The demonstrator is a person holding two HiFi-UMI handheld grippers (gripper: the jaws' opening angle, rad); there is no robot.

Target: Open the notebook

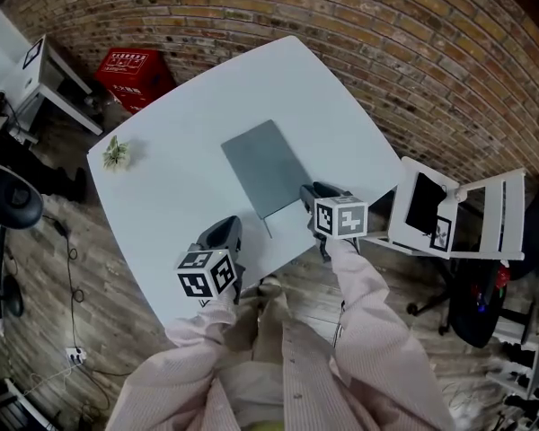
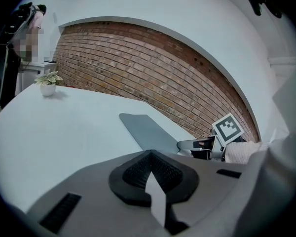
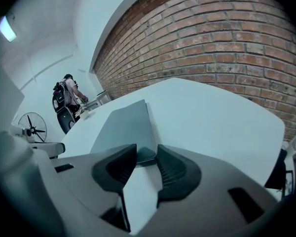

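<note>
The sleeves (image 1: pixel 377 330) fill the lower frame. On the table (image 1: pixel 180 142) the closed notebook (image 1: pixel 268 166) lies at centre, its long axis running up-left, away from the right gripper (image 1: pixel 316 192), whose parted jaws bracket its near corner. The left gripper (image 1: pixel 223 233), jaws together and empty, sits lower left, clear of the notebook.

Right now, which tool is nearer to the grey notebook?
Right. The right tool is at the notebook's near corner, jaws apart. The left tool, jaws together, sits back by the table's edge, clear of the notebook.
</note>
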